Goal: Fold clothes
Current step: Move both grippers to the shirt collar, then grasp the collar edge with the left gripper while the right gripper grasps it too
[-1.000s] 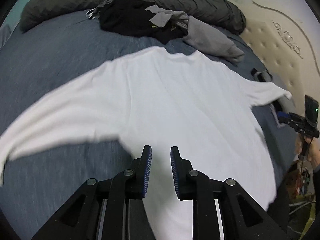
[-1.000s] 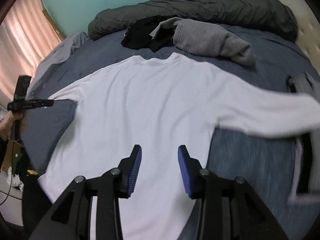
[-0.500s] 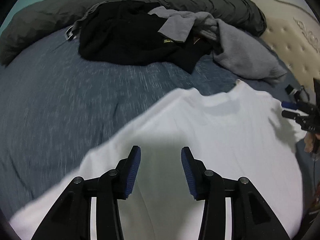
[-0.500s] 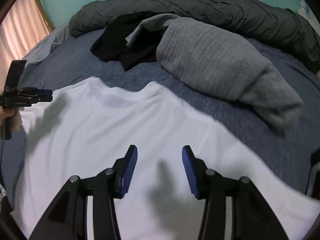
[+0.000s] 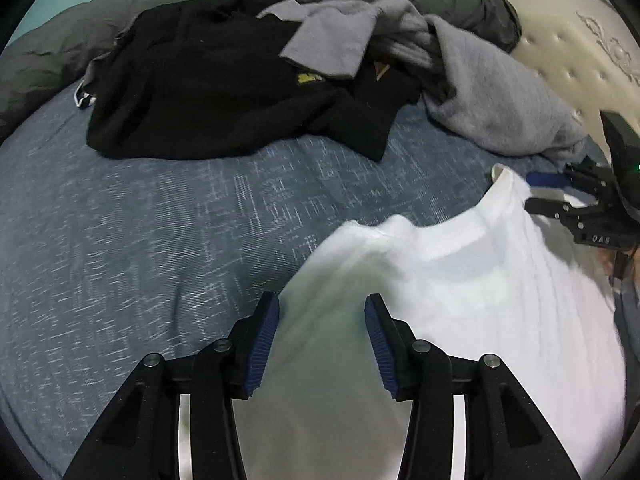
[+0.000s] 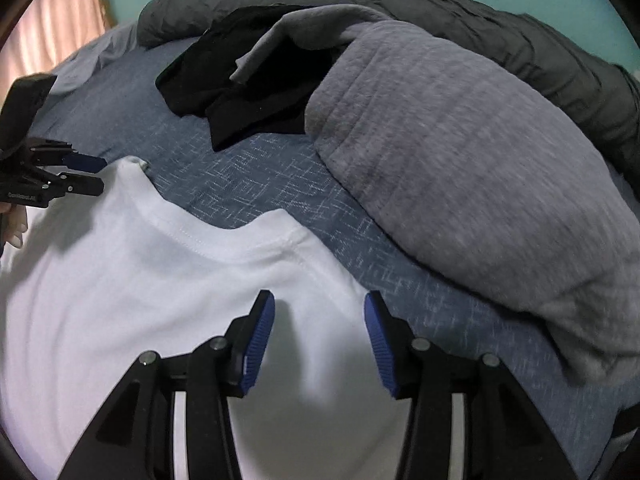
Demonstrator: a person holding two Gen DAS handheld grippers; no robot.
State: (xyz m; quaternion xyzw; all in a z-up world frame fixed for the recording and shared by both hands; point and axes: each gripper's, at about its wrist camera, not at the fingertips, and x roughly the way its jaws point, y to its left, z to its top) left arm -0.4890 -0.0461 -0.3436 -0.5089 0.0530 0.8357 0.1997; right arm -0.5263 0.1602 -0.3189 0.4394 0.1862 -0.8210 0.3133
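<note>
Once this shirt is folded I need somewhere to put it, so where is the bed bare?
Bare blue sheet lies between the white shirt and the black garment, widest on the left gripper's side. A narrower strip runs between the collar and the grey sweater. The far side is crowded with clothes against the dark duvet.

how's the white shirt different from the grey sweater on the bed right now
The white shirt is spread fairly flat; the grey sweater sits in a rumpled heap. The white shirt looks smooth and thin, the grey sweater thick and ribbed. The white shirt lies under both open tools, the left tool and right tool; the grey sweater lies beyond them, against the black garment. Both rest on the blue bedsheet.
</note>
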